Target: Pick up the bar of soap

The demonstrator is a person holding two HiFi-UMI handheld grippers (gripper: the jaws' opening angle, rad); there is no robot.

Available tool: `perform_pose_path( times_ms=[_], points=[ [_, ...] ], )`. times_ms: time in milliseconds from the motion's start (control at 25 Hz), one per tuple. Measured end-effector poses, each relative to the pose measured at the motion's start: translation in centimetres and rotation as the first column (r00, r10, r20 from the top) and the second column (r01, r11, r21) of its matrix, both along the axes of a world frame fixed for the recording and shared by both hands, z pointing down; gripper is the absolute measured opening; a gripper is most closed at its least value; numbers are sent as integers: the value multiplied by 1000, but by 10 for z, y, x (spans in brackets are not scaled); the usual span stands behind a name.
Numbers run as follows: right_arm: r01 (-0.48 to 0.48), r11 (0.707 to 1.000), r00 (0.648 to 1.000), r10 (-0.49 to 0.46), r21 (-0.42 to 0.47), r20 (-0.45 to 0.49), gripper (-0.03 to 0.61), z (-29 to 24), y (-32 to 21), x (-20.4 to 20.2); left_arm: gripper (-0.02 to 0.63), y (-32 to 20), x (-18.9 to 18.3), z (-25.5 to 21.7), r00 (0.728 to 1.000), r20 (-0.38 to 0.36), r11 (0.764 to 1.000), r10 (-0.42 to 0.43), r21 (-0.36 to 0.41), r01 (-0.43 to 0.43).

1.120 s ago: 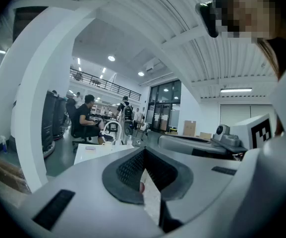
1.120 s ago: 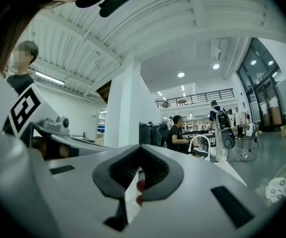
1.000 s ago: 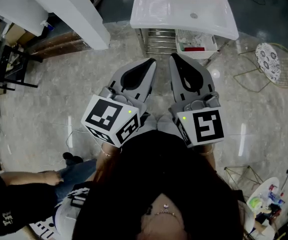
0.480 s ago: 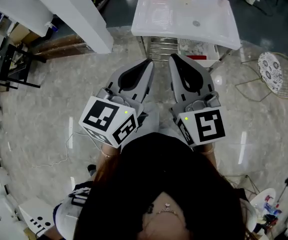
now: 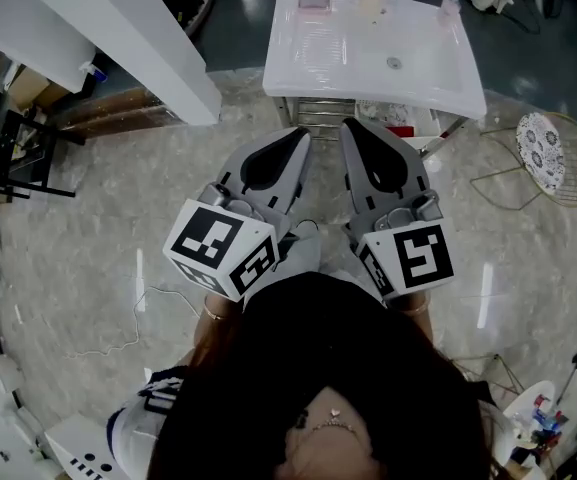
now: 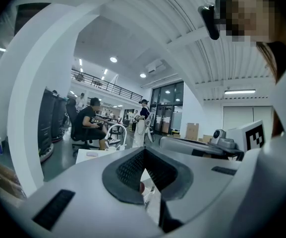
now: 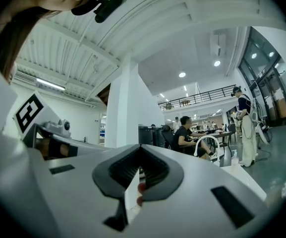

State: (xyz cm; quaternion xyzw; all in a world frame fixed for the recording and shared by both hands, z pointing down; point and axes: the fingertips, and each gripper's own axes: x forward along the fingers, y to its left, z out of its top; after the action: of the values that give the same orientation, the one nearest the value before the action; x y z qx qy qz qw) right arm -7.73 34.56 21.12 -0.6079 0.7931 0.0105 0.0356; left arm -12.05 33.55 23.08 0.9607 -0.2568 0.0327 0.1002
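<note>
The approach step was judged to be in hand, with nothing gripped yet. The left tool and the right tool, both of grey moulded plastic with ribbed black rubber pads, were held side by side and roughly level above the pale marbled stone floor, short of the washbasin's near edge. Both tools were clenched on nothing, as was shown in each gripper view by the jaws meeting at a thin slit.

The small pinkish rectangular bar of soap was seen lying at the far left corner of the glossy white moulded washbasin, well apart from both tools. Its surface was too small to be read. The basin top was smooth, with a round metal drain near its middle, and chrome wire shelves were seen beneath it.

The next move was judged to call for one tool to be carried over the near edge to that far left corner, released wide enough for the bar, and closed gently, since soap could be expected to slip.
</note>
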Motion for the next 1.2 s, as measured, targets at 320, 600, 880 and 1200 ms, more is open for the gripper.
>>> perform_pose_path(
  times_ms=[320,600,880,1200],
  points=[
    [-35,999,999,35,6,15,8,2,-62,-6,0,-60,-10,6,999,-7,999,41,-29,-42],
    [-54,998,999,53,-28,-7,8,4,-96,-24,0,-94,-23,8,997,-19,996,74,-41,-74],
    [-77,996,997,76,-33,-19,8,5,-116,-30,0,-117,-29,10,995,-25,994,96,-48,-98],
    [-96,995,995,95,-42,-3,8,8,-134,-17,0,-138,-18,15,994,-26,992,108,-59,-109]
  ],
)
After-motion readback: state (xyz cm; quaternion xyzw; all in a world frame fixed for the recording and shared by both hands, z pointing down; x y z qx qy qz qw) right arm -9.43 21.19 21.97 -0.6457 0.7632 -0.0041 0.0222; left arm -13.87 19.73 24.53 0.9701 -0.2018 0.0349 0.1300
